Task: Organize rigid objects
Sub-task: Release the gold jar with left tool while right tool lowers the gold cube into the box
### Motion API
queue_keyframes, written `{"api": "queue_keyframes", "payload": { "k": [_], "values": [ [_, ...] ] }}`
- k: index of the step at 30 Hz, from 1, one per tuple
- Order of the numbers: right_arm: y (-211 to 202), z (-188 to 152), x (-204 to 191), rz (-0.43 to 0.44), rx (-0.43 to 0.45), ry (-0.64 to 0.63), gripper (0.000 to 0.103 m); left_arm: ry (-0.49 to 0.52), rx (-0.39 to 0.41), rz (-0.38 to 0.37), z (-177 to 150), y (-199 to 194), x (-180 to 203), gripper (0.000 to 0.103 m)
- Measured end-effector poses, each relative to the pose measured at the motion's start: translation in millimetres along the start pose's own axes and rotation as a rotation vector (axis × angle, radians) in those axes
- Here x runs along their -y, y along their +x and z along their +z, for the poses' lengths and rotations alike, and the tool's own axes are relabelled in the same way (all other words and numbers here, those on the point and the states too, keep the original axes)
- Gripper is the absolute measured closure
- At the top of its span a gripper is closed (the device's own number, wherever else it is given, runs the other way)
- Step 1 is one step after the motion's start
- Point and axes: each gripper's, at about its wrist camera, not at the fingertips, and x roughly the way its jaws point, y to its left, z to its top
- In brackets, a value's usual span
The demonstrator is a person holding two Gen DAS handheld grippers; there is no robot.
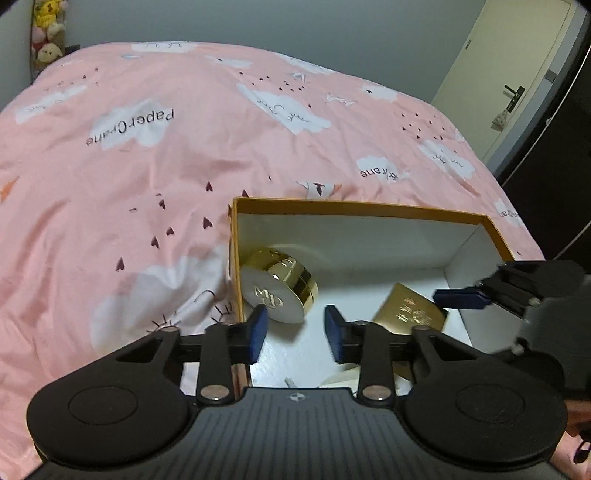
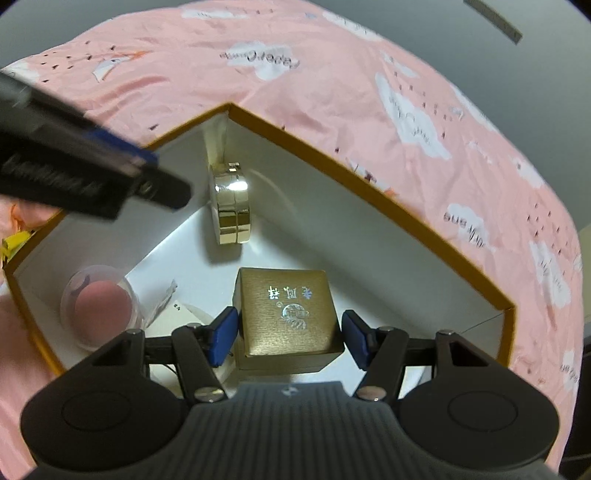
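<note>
An orange-rimmed box (image 1: 369,211) with a white inside lies on the pink duvet. Inside it, a round gold jar (image 1: 279,291) with a white lid leans on edge against the left wall. My left gripper (image 1: 295,334) hovers just in front of the jar, open, with nothing between its blue pads. My right gripper (image 2: 290,339) is shut on a square gold box (image 2: 286,315) with silver print, a pad on each side. This gold box (image 1: 410,308) sits tilted to the right of the jar (image 2: 232,206), beside a right-gripper finger (image 1: 461,298).
A clear round tub with a pink sponge (image 2: 98,306), a white disc (image 2: 194,317) and a paper scrap (image 2: 162,299) lie in the box (image 2: 332,162). The pink duvet (image 1: 147,166) spreads all around. Plush toys (image 1: 46,31) hang far left and a door (image 1: 517,74) stands right.
</note>
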Motion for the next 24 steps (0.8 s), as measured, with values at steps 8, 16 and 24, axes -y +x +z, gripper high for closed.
{"api": "queue_keyframes", "payload": {
  "k": [8,16,24],
  "values": [
    [24,9,6,0.065,-0.094,0.082,0.042,-0.005,-0.042,-0.067,-4,7,-8,0.085],
    [34,19,20,0.106,-0.122,0.196,0.042,-0.083,0.052,-0.062,5,-13,-30,0.085],
    [39,35,17,0.122,-0.094,0.253,0.042,-0.138,0.075,-0.018,9,-11,-50,0.082]
  ]
}}
